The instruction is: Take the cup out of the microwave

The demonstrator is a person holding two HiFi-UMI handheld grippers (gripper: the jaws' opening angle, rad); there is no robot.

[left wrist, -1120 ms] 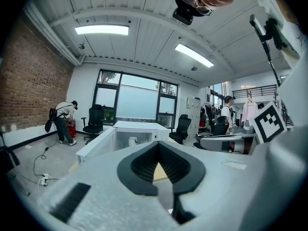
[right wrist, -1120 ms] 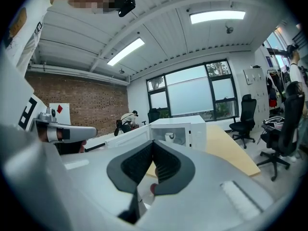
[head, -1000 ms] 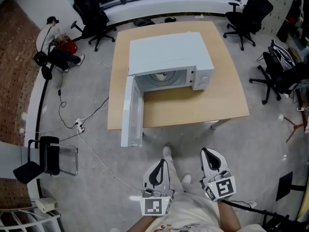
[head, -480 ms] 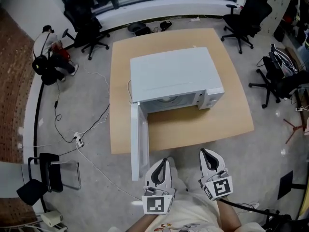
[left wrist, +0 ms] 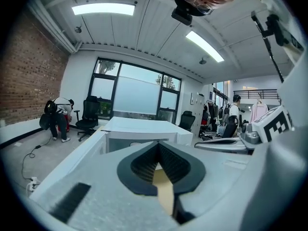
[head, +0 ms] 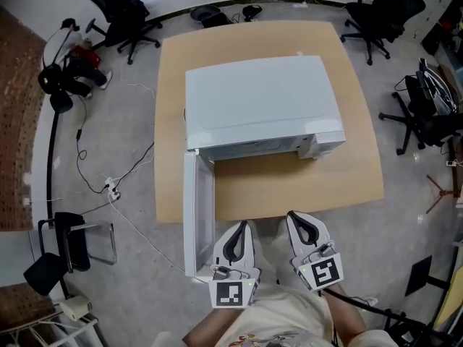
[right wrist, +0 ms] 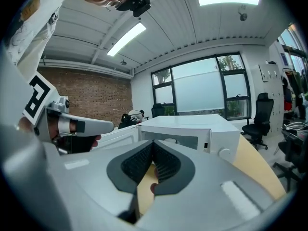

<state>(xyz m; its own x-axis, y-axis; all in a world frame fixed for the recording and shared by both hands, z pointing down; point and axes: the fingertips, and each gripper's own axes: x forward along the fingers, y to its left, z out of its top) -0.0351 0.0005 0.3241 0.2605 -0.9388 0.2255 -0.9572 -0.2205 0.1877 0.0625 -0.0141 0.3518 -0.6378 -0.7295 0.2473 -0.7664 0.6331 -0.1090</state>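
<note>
A white microwave (head: 260,103) stands on the wooden table (head: 289,183), its door (head: 197,208) swung open toward me on the left. In the head view the cavity is hidden under the microwave's top. The gripper views show the open cavity (right wrist: 180,141) with a pale round shape (right wrist: 168,140) inside; whether it is the cup I cannot tell. My left gripper (head: 243,227) is shut and empty, just off the table's front edge beside the door's end. My right gripper (head: 292,218) is also shut and empty, at the front edge. Each points toward the microwave (left wrist: 139,129).
Office chairs stand beyond the table at the far left (head: 119,9), far right (head: 383,9) and right side (head: 427,114). A cable with a power strip (head: 110,189) lies on the floor left of the table. A folding chair (head: 65,237) stands at the lower left.
I have come closer to the table; the microwave and its door now lie nearer the grippers, which reach the table's front edge. Both grippers stayed shut.
</note>
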